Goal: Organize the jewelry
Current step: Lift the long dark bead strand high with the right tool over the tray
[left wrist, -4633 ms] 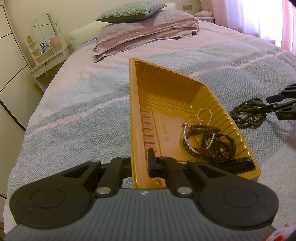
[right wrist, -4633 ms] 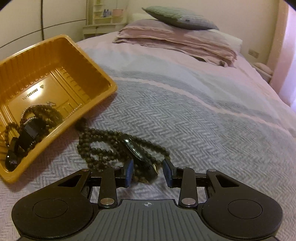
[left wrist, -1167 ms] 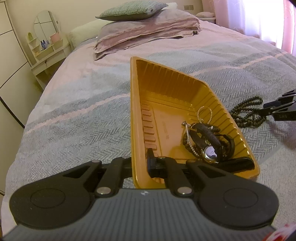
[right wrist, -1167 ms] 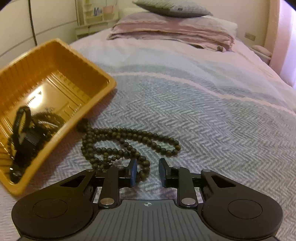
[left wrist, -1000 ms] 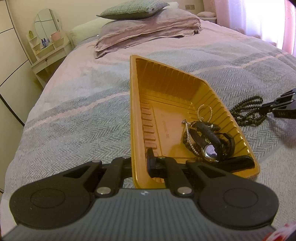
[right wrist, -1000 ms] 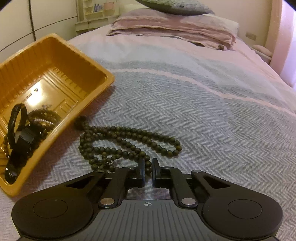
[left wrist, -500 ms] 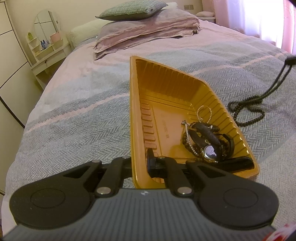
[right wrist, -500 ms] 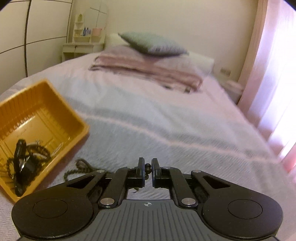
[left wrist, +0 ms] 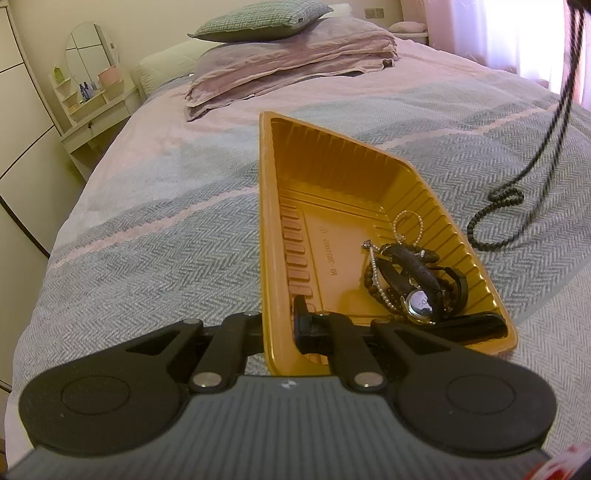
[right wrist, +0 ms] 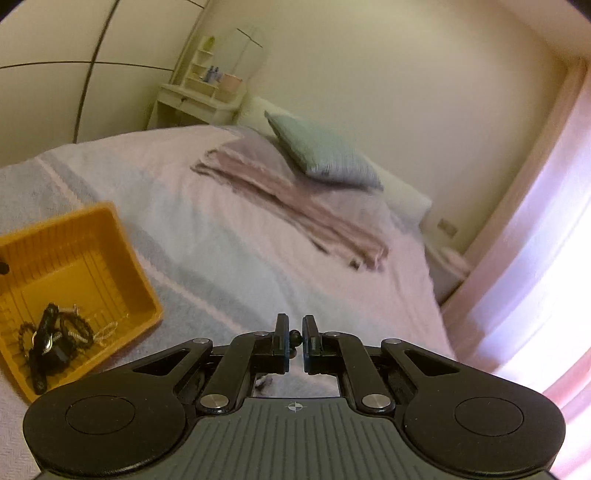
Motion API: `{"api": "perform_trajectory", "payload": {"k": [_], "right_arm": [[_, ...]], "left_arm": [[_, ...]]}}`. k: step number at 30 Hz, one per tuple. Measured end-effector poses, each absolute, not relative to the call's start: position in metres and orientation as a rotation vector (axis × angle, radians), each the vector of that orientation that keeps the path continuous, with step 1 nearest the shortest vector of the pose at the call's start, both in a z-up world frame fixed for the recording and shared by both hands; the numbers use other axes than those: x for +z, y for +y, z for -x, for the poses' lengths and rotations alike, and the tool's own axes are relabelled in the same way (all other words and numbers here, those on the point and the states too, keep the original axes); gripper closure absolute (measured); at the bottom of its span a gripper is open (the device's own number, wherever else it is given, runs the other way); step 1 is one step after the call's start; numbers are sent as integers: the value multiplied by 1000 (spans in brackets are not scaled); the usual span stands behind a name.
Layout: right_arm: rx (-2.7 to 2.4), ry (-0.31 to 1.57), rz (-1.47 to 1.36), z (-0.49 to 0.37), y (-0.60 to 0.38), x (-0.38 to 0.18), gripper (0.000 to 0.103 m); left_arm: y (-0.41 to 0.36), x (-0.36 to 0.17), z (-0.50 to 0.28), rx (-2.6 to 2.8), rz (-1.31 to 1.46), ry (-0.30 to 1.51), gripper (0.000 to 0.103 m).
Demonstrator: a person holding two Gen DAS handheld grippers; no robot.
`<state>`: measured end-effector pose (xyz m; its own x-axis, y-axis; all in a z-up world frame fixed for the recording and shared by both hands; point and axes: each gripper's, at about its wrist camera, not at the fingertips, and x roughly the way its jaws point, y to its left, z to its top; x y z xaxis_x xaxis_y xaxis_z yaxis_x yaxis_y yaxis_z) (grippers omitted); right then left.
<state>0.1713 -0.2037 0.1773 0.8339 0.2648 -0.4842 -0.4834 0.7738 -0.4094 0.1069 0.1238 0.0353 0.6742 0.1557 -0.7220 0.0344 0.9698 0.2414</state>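
Note:
An orange plastic tray [left wrist: 332, 177] lies on the bed and holds a watch [left wrist: 419, 304], a pearl chain and dark bracelets in its near right corner. My left gripper [left wrist: 280, 325] is shut on the tray's near left wall. My right gripper [right wrist: 294, 338] is shut on a dark bead of the long bead necklace [left wrist: 495, 218]. It holds the necklace high, so the strand hangs from the top right of the left wrist view with its lower loops resting on the bed right of the tray. The tray [right wrist: 110, 258] also shows at the left of the right wrist view.
The bed has a grey and pink herringbone cover [left wrist: 147, 236]. Folded pink bedding and a green pillow [left wrist: 258, 22] lie at its head. A small white vanity with a mirror [left wrist: 92, 92] stands at the far left. A pink curtain [right wrist: 535, 258] hangs at the right.
My right gripper closed on the bead necklace and rose high above the bed, drawing the strand up. The left gripper and tray stayed put.

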Motion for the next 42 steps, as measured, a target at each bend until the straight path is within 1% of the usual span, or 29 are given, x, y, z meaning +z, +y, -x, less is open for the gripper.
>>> {"api": "perform_trajectory", "payload": {"k": [7, 25, 35, 42], "right_arm": [[452, 314, 615, -160, -178, 227, 96], [531, 125, 700, -149, -118, 306, 96], [611, 61, 711, -148, -71, 336, 96], [680, 61, 795, -151, -37, 327, 96]], "left_arm": [[124, 37, -108, 67, -244, 828, 97], [123, 35, -107, 63, -239, 828, 97], [126, 33, -106, 58, -229, 827, 97], [127, 33, -106, 55, -220, 826, 97]]}}
